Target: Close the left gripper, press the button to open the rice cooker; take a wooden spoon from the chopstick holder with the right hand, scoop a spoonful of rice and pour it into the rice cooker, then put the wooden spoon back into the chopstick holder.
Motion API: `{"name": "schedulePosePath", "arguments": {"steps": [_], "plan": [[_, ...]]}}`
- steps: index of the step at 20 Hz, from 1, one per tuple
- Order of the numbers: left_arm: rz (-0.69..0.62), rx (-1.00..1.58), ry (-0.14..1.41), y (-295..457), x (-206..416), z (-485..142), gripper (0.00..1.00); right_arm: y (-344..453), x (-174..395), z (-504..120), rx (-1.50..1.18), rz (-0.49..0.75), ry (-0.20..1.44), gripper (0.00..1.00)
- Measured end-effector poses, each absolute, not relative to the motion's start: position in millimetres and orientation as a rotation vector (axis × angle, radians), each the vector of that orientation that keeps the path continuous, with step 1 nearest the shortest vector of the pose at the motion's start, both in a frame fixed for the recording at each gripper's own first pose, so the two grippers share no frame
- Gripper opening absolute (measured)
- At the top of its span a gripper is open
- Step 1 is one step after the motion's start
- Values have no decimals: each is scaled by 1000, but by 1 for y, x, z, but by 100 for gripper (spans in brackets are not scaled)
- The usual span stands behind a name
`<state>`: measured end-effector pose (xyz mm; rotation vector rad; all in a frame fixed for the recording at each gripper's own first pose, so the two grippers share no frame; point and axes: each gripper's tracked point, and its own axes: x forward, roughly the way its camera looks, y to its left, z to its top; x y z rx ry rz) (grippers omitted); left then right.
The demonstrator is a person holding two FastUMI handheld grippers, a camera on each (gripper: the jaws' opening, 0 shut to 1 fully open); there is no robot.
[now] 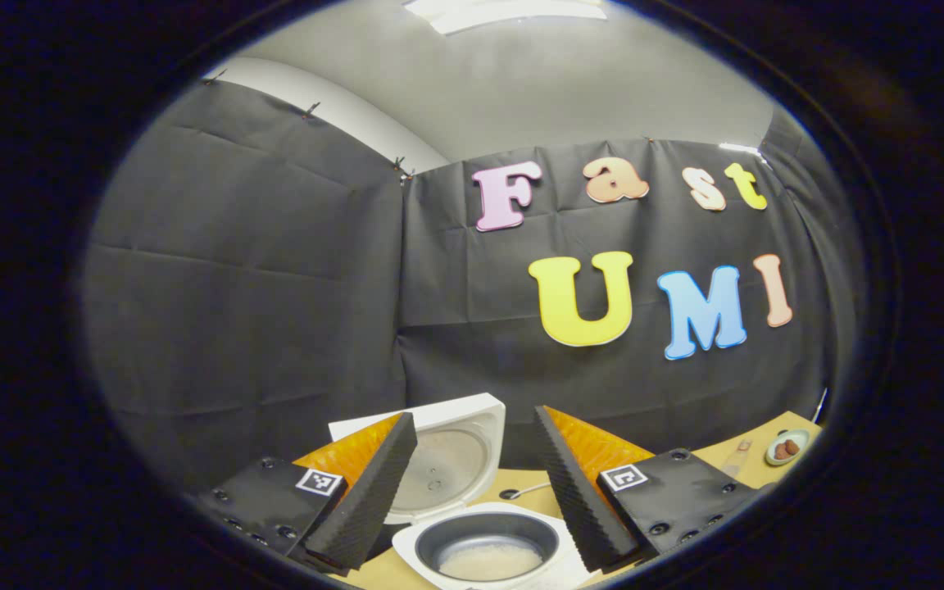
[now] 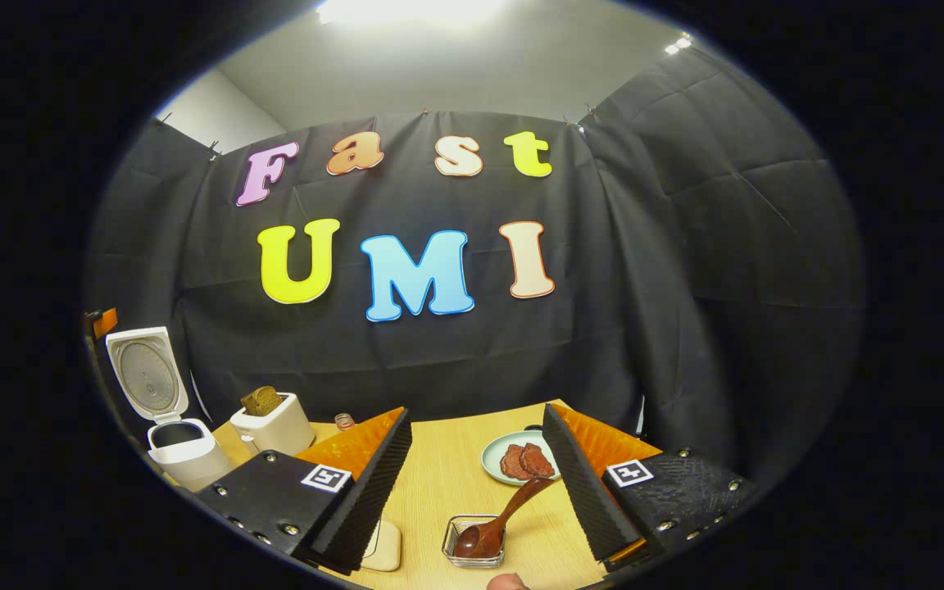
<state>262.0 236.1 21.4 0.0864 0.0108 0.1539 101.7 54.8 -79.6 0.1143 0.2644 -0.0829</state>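
The right gripper [image 2: 472, 492] stands open over the spoon [image 2: 498, 518], which leans bowl-down in a small holder [image 2: 474, 542]. Light, stiff and probably smooth wood, it is best pinched mid-handle. The left gripper [image 1: 472, 483] hangs open above the open cooker [image 1: 484, 549].

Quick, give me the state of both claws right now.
Left claw: open, holding nothing, above the open rice cooker.
Right claw: open, holding nothing; the wooden spoon rests in a small dish beyond it.

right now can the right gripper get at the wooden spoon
Probably yes. The right gripper is open above the table, and the wooden spoon lies between its fingers with its bowl in a small clear dish. Nothing stands between them.
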Motion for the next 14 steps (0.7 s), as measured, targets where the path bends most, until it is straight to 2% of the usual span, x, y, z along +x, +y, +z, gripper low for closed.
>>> {"name": "schedulePosePath", "arguments": {"steps": [7,14], "plan": [[240,71,8,282,332,37,99,59,90,-91,106,-104,294,98],[294,80,114,322,407,7,99,59,76,-98,85,-109,314,98]]}}
